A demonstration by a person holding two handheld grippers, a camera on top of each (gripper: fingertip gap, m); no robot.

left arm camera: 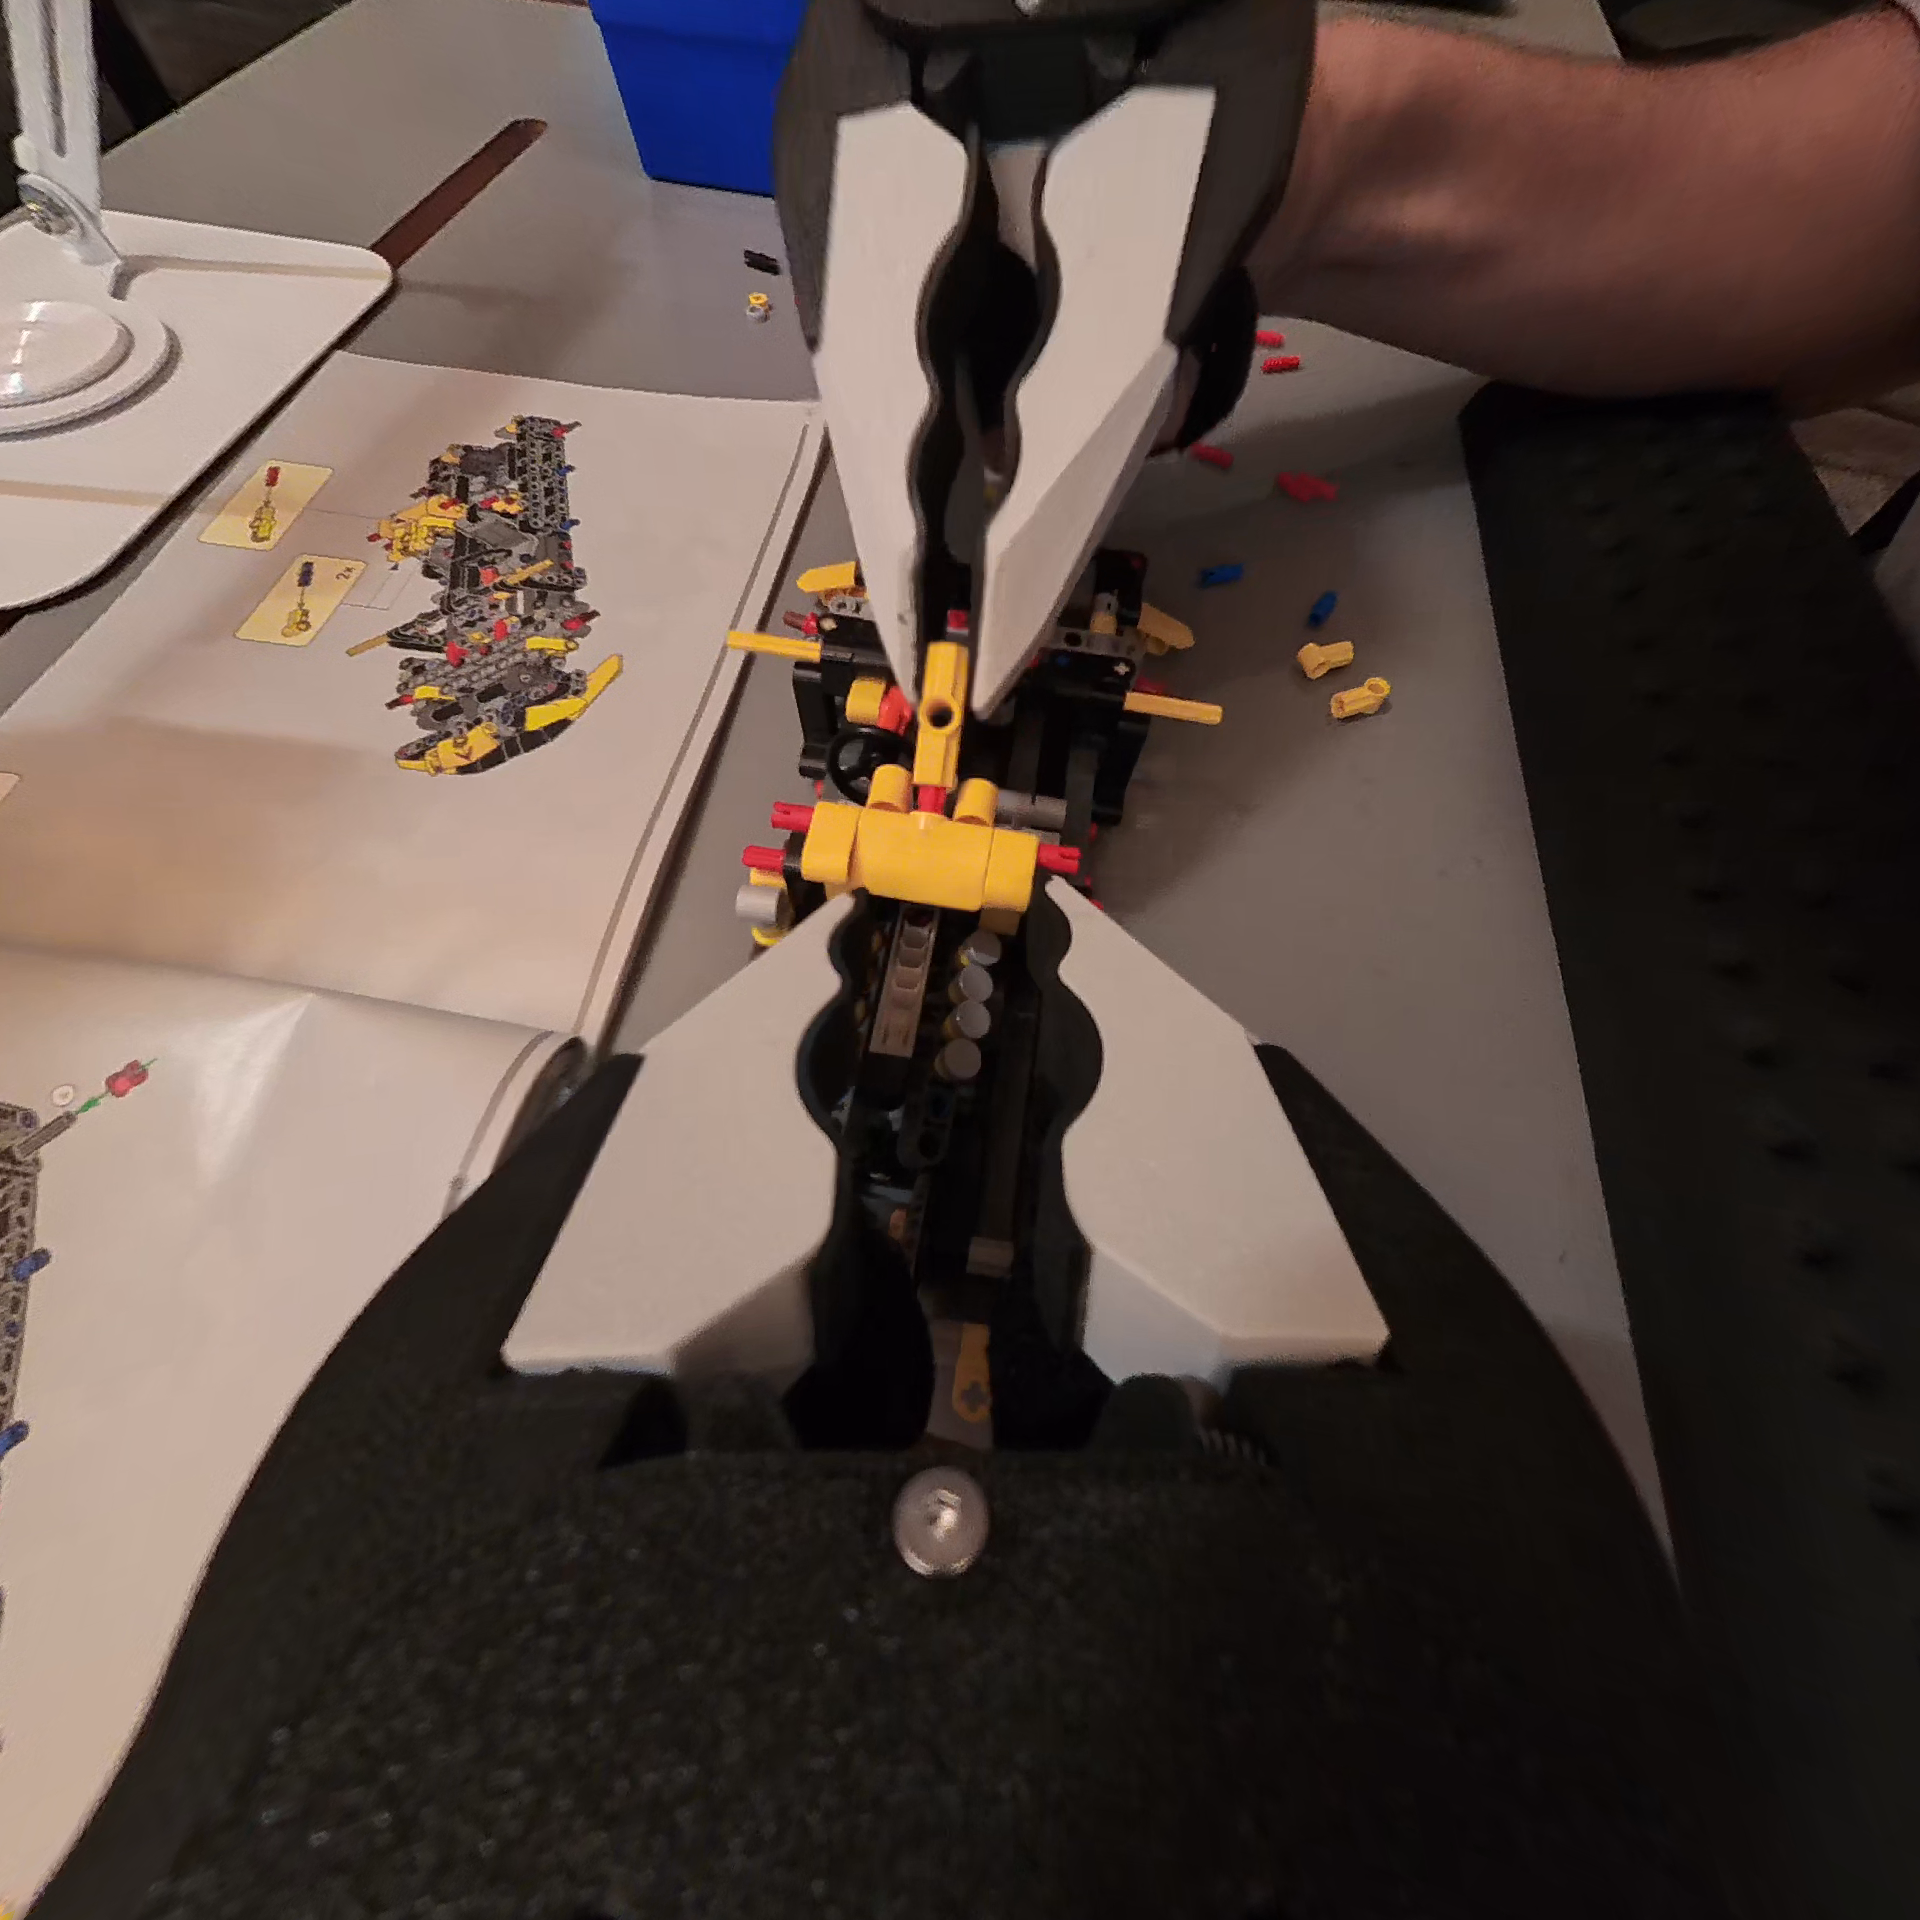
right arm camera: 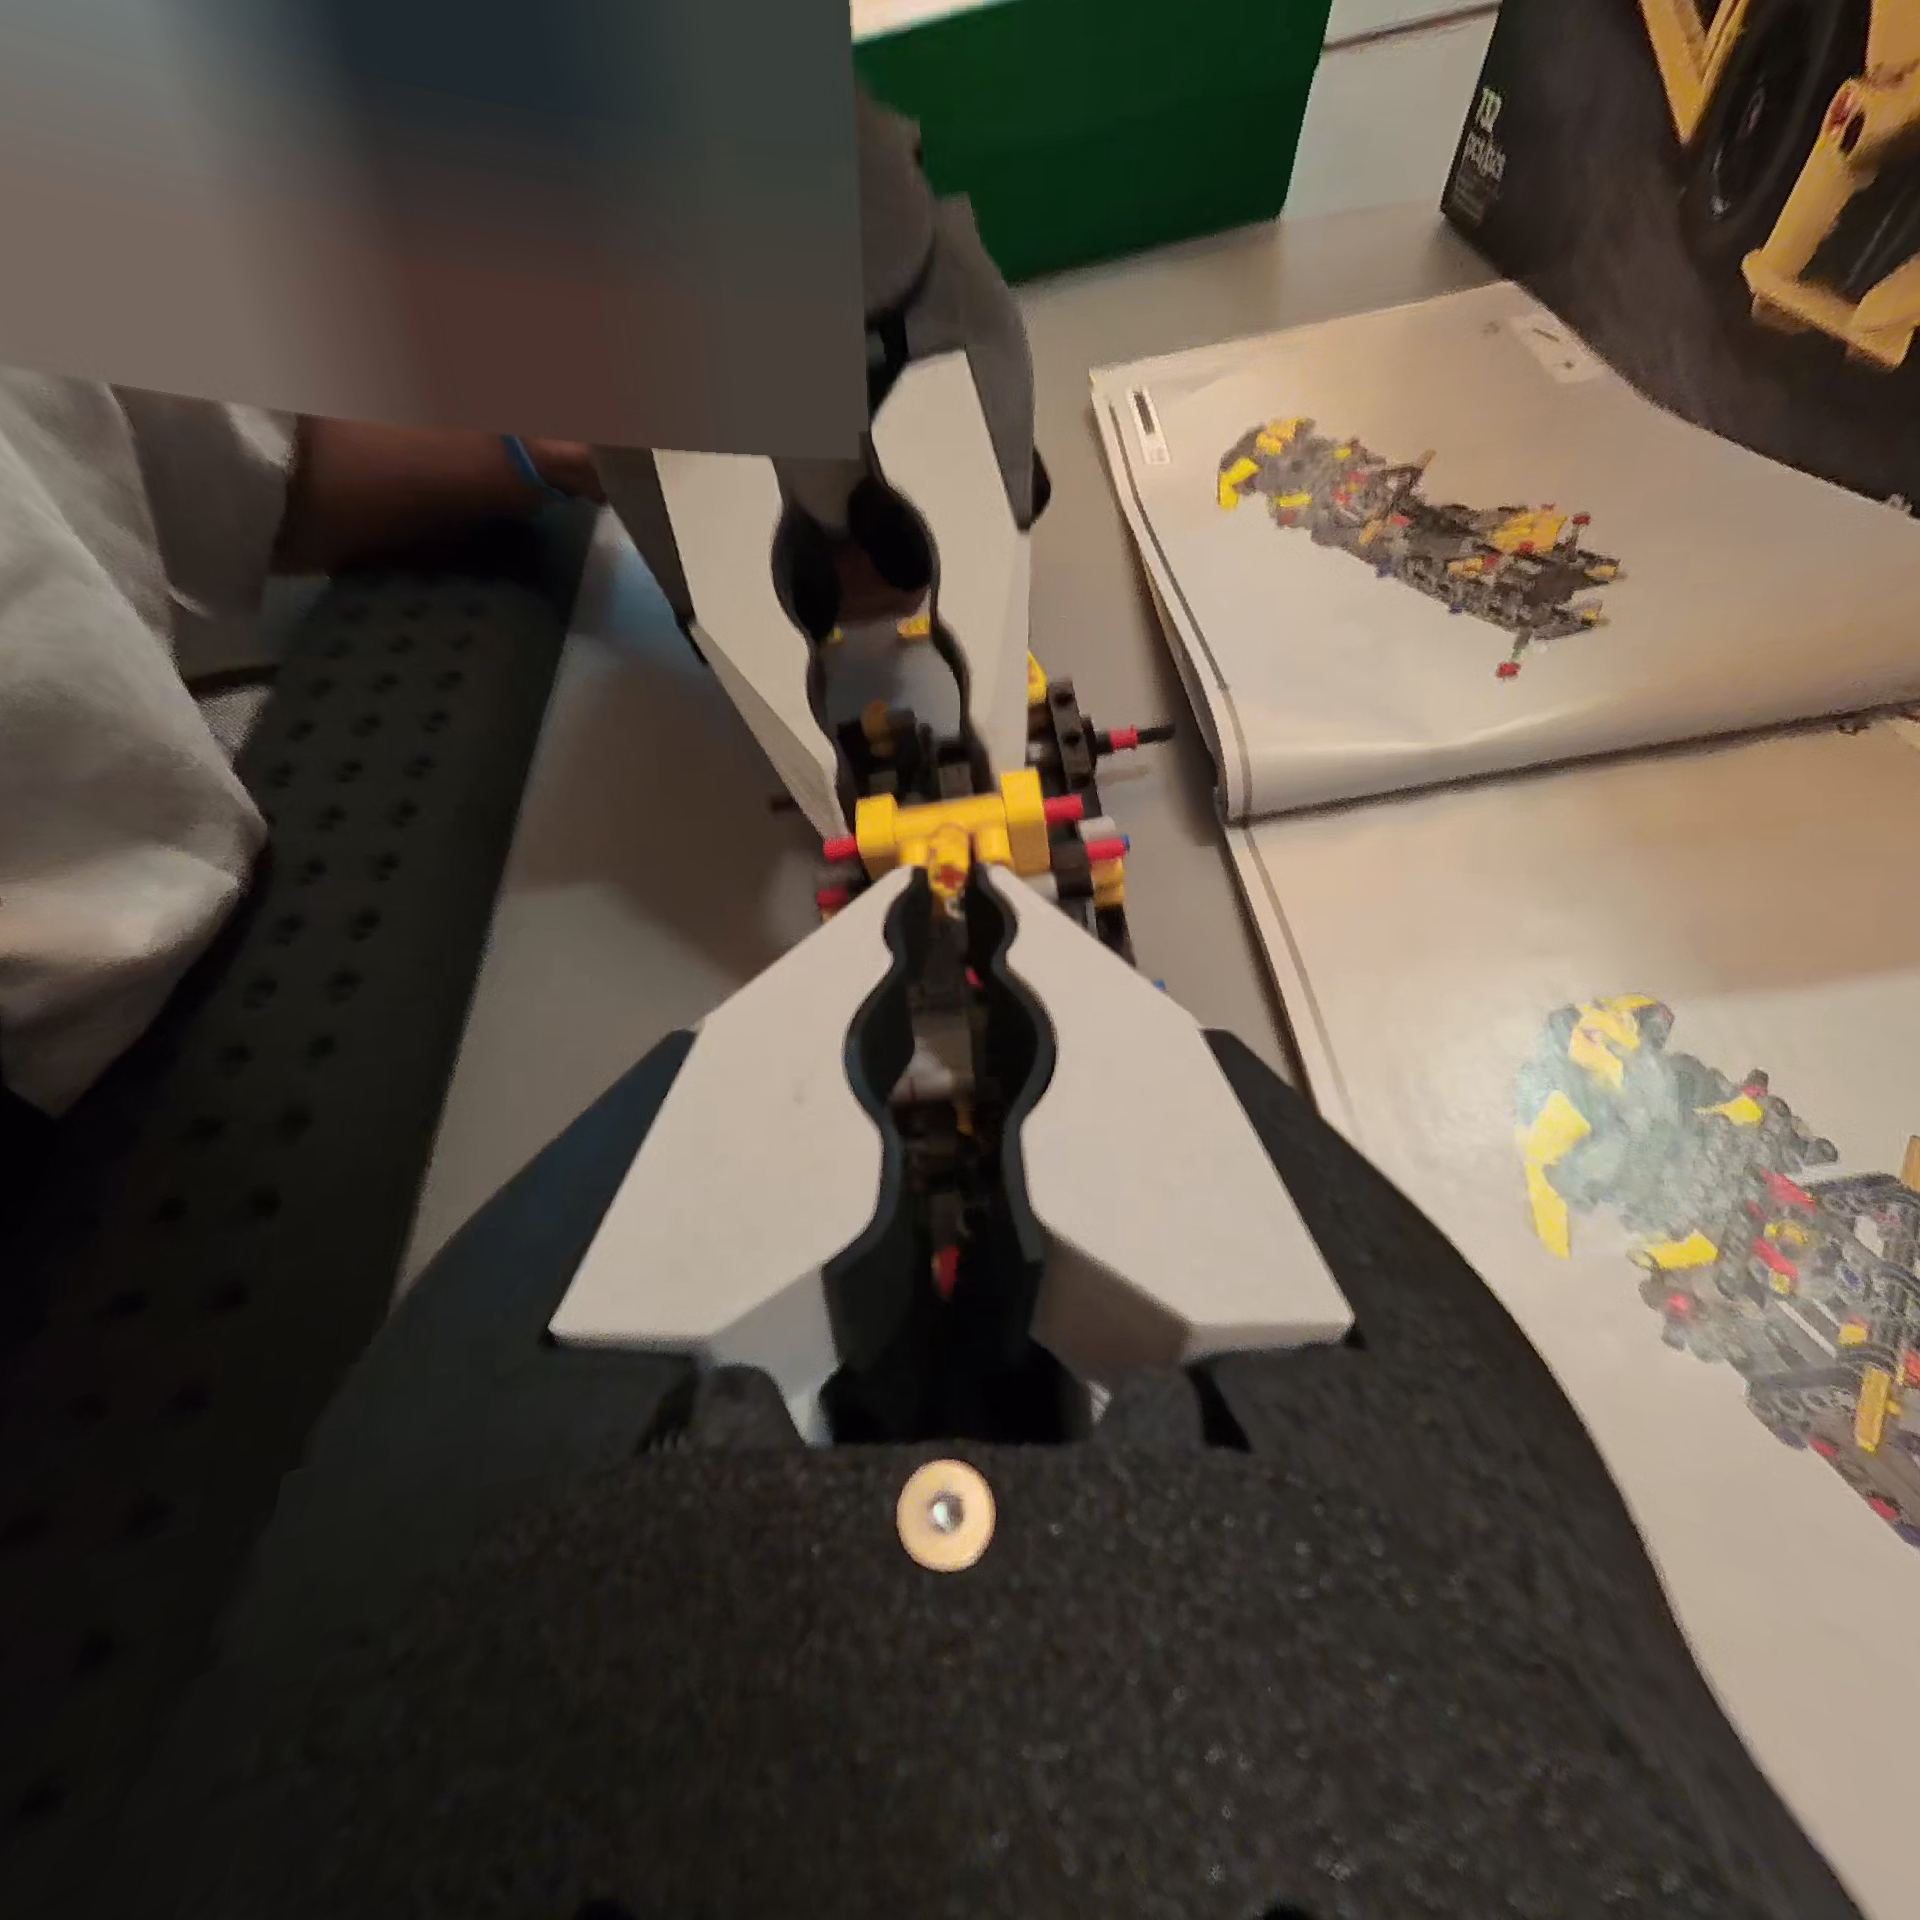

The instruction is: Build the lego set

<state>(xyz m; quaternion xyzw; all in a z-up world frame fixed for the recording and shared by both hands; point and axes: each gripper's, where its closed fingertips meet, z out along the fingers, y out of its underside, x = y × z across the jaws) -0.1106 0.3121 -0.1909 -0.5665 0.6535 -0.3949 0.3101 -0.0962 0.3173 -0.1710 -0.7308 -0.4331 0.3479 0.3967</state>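
Lego model (left arm camera: pixel 935 862) on the desk (left arm camera: pixel 1351 935) — clamped by left gripper (left arm camera: pixel 948 902); yellow connector (left arm camera: pixel 940 717) pinched in right gripper (left arm camera: pixel 940 665).

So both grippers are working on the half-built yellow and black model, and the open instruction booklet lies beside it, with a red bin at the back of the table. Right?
Nearly. The bin is blue, not red, as the left wrist view shows. The rest holds: both grippers meet at the model, with the booklet beside it.

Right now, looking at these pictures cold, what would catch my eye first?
Two pairs of grey tongs meet nose to nose over a black and yellow toy model in the middle of the table. The right tongs pinch a thin yellow piece; the left tongs grip the model. An open instruction booklet lies beside them.
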